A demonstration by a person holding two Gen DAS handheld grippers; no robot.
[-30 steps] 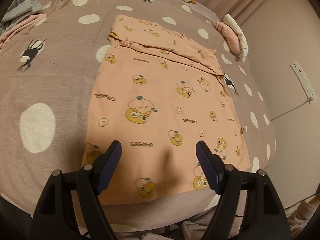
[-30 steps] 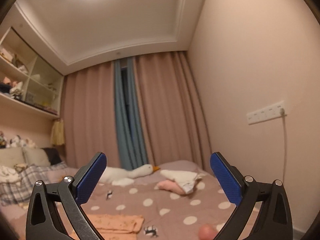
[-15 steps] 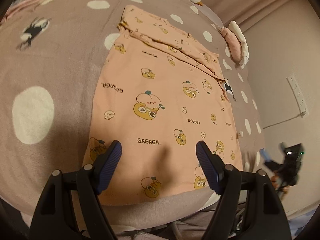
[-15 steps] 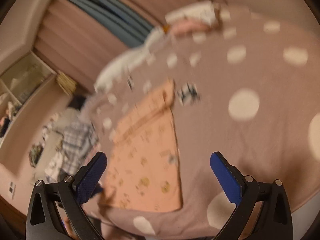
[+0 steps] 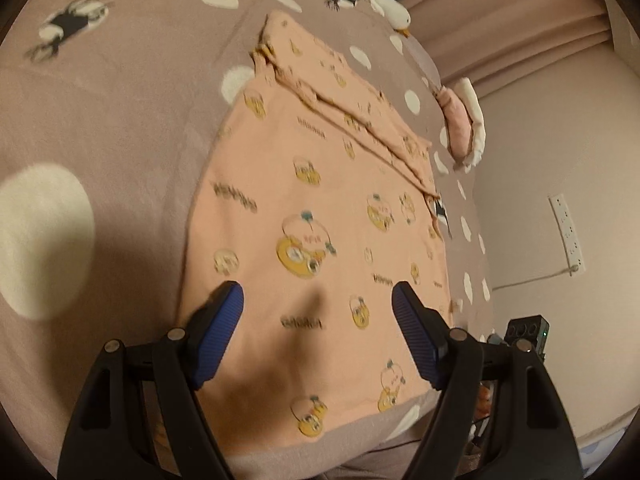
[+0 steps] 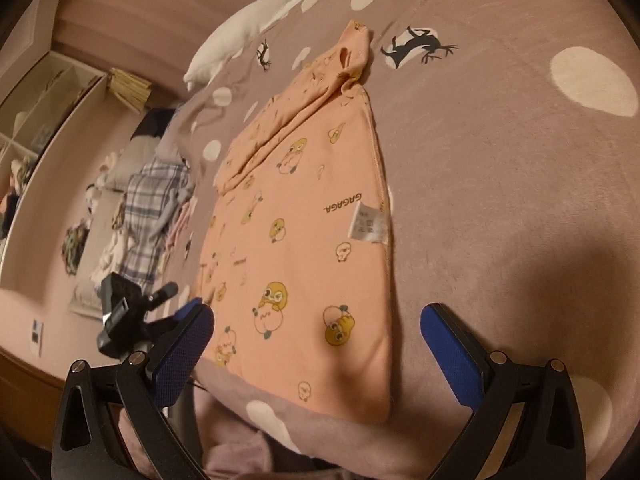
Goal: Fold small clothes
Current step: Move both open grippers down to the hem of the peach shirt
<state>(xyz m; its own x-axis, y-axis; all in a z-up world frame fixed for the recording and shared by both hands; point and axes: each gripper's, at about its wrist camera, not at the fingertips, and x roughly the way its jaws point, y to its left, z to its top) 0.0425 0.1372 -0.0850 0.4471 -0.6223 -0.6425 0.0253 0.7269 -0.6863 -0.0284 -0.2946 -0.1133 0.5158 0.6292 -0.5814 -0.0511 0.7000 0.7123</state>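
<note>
**Both grippers poised at the near hem: risks of a lopsided fold**

The bedspread [image 5: 120, 128] is soft and overhangs the bed's near edge, so anything pinched there may drag the cover up too, spoiling the fold. The peach garment [image 5: 320, 216] lies flat along that near edge, sleeves already folded across its far end, its hem almost at the drop-off. If only the top layer is caught, the layers could slide apart and the fold skew. The left gripper [image 5: 318, 320] hovers over the hem's left part, fingers spread wide, nothing between them. The right gripper [image 6: 316, 344] hangs near the hem's right corner, also spread wide and empty; uneven lifting would wrinkle the cloth. The care label [image 6: 366, 222] sits exposed at the side seam and might flip outward.
</note>
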